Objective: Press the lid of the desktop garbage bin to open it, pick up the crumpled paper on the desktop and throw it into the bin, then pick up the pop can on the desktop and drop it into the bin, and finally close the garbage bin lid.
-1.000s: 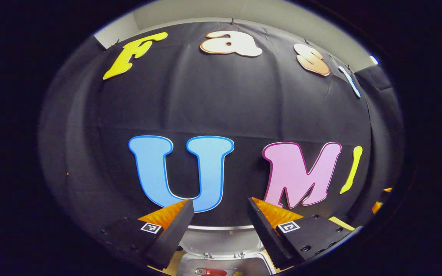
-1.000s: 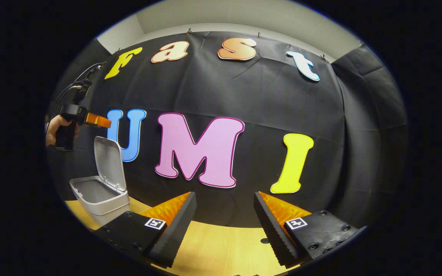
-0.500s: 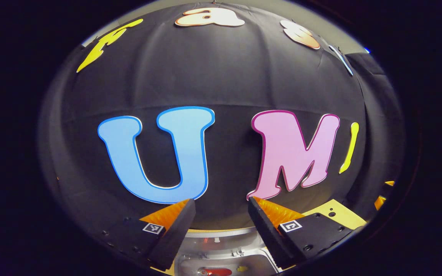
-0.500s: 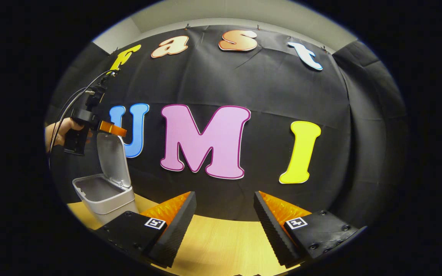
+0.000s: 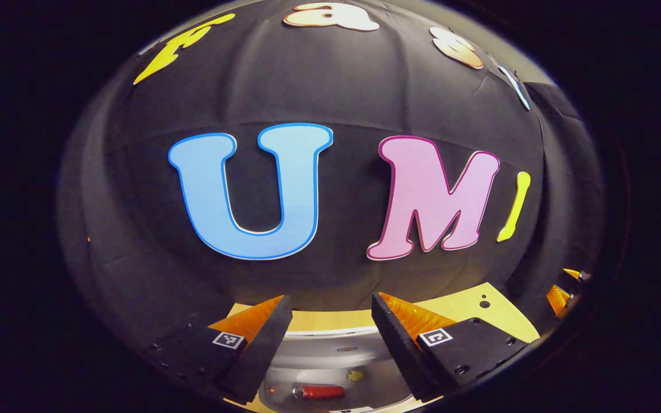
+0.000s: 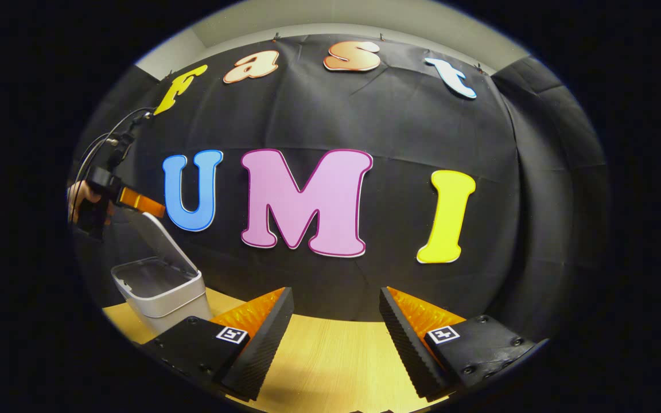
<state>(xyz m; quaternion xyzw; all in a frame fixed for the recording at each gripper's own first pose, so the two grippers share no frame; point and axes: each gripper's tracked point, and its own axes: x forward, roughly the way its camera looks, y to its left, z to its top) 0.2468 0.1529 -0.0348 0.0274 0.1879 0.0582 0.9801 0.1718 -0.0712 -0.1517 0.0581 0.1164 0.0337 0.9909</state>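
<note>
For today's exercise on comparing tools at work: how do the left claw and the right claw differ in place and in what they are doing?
1. The left claw is up at the top edge of the bin's tilted lid; the right claw hangs over bare desktop.
2. Beneath the left claw lies the pop can in the bin; beneath the right claw lies nothing.
Shared: both stand open, gripping nothing.

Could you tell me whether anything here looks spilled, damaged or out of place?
Nothing stands out. The pop can lies inside the bin, whose lid is tilted partway with the left claw at its top edge. The right claw hangs open over the table.
</note>
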